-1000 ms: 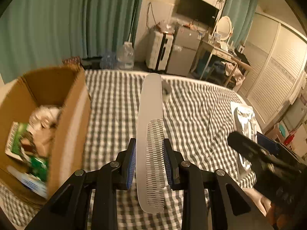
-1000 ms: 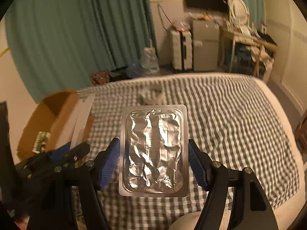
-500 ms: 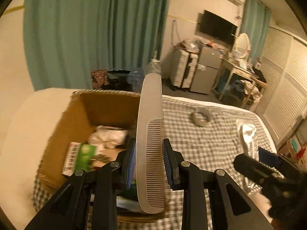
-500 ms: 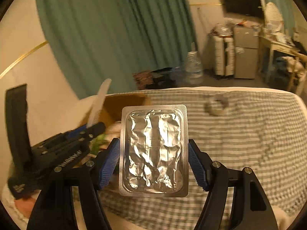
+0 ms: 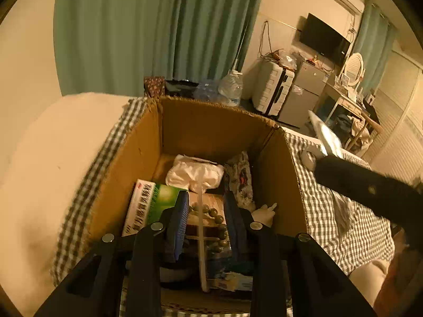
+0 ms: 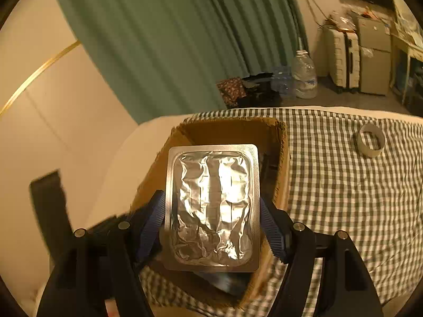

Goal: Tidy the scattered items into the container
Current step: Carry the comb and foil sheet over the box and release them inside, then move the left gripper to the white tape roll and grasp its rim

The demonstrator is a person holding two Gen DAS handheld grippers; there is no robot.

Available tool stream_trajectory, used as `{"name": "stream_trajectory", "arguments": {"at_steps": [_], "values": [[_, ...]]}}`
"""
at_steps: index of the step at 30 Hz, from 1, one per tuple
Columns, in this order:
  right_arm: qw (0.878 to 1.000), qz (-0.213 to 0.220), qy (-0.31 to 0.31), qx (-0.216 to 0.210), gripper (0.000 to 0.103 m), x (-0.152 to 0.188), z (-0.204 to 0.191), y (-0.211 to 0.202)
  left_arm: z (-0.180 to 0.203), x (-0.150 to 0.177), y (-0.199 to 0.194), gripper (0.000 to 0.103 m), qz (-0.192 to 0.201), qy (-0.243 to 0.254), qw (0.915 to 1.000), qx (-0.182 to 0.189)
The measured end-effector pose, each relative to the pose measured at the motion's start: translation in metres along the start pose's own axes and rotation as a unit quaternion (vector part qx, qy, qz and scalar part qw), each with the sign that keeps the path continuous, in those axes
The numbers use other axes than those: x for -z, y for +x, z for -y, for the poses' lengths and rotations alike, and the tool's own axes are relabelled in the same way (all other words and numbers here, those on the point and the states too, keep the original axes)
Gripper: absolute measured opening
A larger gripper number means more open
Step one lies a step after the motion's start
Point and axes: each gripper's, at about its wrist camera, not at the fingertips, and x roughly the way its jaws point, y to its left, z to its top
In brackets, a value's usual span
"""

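Both pads clear the comb (image 5: 202, 227) as jaws open.

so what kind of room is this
Most likely a bedroom: a bed with a checked cover, a wall TV, and a small fridge beside a suitcase.

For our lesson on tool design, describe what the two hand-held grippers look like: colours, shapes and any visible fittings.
The left hand-held gripper and right hand-held gripper look alike: matte black angular arms, each pair splaying into a V, with round silver rivets at the joints. The fingers carry blue ribbed pads on their inner faces. No cables, markings or sleeves show.
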Motion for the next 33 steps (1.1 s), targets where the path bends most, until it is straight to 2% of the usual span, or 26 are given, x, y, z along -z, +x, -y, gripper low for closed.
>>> {"name": "stream_trajectory", "arguments": {"at_steps": [2,4,5,6,13,17,19,21,28,30,33], "values": [[1.0,-0.006,0.021,-0.014,0.073,-0.004,-0.002,0.005,-0.002,-0.003,-0.004,0.068,0.005,0.002,1.0,-0.002],[0.999,-0.008,0.035,-0.013,0.081,-0.007,-0.004,0.005,-0.006,0.0,-0.01,0.077,0.014,0.005,0.9999,-0.001],[0.999,-0.002,0.037,-0.005,0.086,-0.008,-0.006,0.001,-0.007,0.002,-0.015,0.078,0.018,0.009,0.9998,0.001],[0.999,0.005,0.036,0.0,0.086,-0.008,-0.009,-0.003,-0.007,0.003,-0.017,0.078,0.02,0.015,0.9997,0.003],[0.997,0.052,0.008,0.052,0.087,-0.001,-0.008,-0.061,-0.014,0.008,-0.036,0.081,0.026,0.012,0.9995,-0.016],[0.992,0.076,-0.01,0.103,0.088,0.006,0.006,-0.095,-0.003,0.013,-0.048,0.089,0.028,0.014,0.999,-0.031],[0.994,0.069,0.01,0.089,0.088,0.009,0.022,-0.116,0.013,0.02,-0.054,0.092,0.04,0.023,0.9977,-0.05],[0.993,0.079,0.015,0.084,0.088,0.014,0.032,-0.135,0.029,0.029,-0.055,0.092,0.042,0.034,0.9974,-0.048],[0.981,0.131,0.01,0.14,0.089,0.025,0.084,-0.188,0.112,0.05,-0.05,0.098,0.039,0.07,0.9956,-0.049],[0.975,0.16,-0.005,0.157,0.097,0.03,0.096,-0.201,0.136,0.05,-0.048,0.1,0.045,0.084,0.9936,-0.06],[0.967,0.186,-0.027,0.172,0.103,0.036,0.113,-0.212,0.166,0.05,-0.045,0.102,0.054,0.095,0.9913,-0.073]]}}
